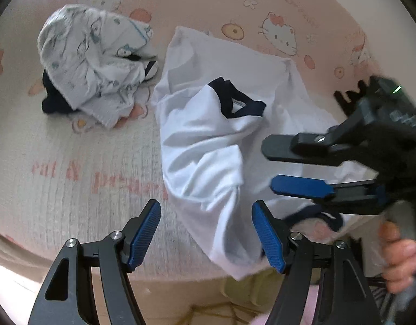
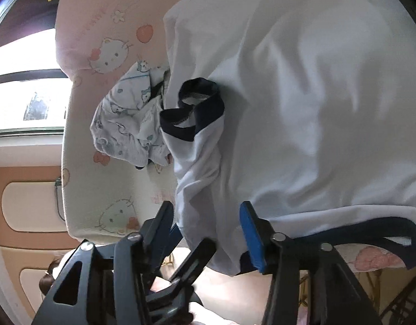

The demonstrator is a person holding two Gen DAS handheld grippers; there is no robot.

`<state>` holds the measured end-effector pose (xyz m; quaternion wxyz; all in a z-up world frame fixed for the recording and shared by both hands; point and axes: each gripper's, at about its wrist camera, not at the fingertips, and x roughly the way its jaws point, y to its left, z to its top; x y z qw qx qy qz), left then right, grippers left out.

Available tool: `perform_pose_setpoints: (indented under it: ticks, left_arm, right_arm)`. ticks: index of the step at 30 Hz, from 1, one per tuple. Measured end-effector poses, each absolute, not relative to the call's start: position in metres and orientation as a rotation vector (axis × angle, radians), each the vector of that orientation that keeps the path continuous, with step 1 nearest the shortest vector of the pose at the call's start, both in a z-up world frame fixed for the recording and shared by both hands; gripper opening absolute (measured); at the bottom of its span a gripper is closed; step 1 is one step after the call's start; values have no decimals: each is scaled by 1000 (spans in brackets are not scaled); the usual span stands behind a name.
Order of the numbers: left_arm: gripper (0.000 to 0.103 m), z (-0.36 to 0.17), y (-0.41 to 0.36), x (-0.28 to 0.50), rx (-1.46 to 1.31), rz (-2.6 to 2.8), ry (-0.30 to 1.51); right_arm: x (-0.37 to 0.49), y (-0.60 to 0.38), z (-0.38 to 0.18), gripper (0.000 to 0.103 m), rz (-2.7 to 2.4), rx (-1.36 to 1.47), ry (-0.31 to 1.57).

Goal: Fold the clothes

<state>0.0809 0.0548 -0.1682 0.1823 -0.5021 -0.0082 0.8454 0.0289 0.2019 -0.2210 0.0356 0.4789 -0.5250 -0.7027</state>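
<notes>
Left wrist view: white jersey T-shirt with navy trim point(image 1: 208, 135) lies crumpled at near edge of pink cartoon-print bed point(image 1: 72, 162), hem overhanging. My left gripper point(image 1: 206, 233) released, right gripper point(image 1: 270, 166) released, neither grasping cloth. Spreading step, I judge; next, pinch sleeve point(image 2: 384, 233), pull flat.

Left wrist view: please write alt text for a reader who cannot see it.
A crumpled white shirt with navy trim lies on a pink cartoon-cat bedsheet. The left gripper is open at its near edge, and the right gripper is open above it. A printed white garment is heaped farther back.
</notes>
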Motion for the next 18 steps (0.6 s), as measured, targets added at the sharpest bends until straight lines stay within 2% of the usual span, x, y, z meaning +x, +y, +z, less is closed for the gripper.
perform_pose_setpoints:
  ticks: [2,5,6,8,11,18]
  left_arm:
    - [66,-175,56,80,-1404,2395,24]
    - [36,-178,57,85,-1341,2402,78]
    - [29,-177,57,87,-1315,2397,98]
    - [26,-176,56,91,-1288,2402,117]
    - [25,-175,53,93,-1288,2400,120]
    - [25,-171,51,96,-1294,2411,164]
  right_arm:
    - [25,200,-221,51,-2158,1478,-1595]
    - [16,195,-223,51,-2136,1484,-1582]
    - [13,192,-223,52,-2131,1484,-1578]
    - [6,187,-224,52,-2130,1473,-1567]
    - [-1,182,-226,58,-2127,1461,-1550]
    - [-24,185,-230,58,-2218,1466,-1449]
